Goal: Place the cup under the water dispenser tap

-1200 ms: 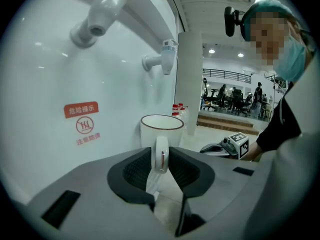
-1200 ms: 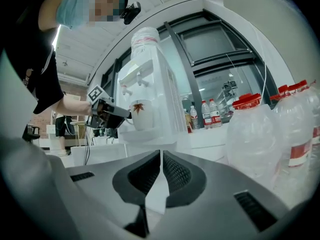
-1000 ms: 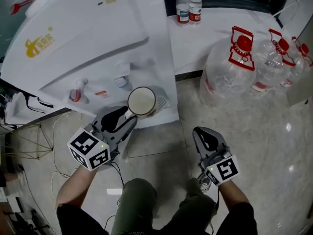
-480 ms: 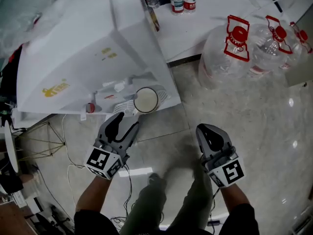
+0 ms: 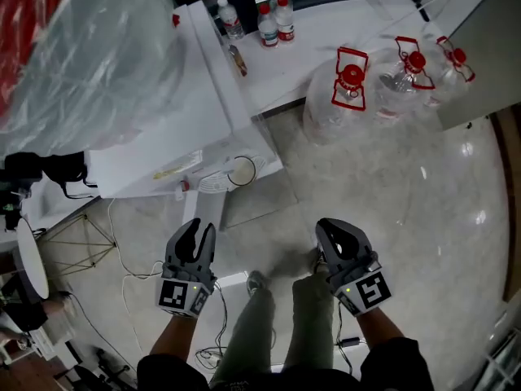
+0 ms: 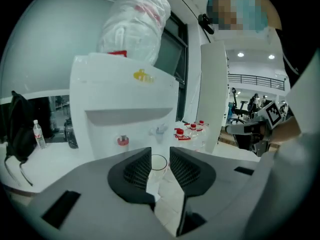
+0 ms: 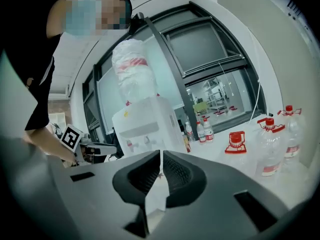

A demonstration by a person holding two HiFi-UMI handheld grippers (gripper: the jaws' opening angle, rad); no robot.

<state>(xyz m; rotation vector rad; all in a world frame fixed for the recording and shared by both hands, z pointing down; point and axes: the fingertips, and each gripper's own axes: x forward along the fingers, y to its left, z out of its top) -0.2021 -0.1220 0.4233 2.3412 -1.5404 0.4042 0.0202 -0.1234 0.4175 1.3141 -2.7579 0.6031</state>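
In the head view the white water dispenser stands at the left with a plastic-wrapped bottle on top. The cup stands upright on the drip tray at its front, well apart from both tongs. The left tongs and right tongs hang side by side over the floor, above the person's legs. Red-capped jugs stand on the floor to the right.

In the left gripper view the left tongs have a narrow gap, have just been closing, and hold nothing. The cup shows far beyond the gap, apparently below the blue tap, with the red tap to its left.

In the right gripper view the right tongs are drawn almost together, with only a sliver between them, and are empty. The dispenser stands beyond them, with small bottles and jugs to its right.
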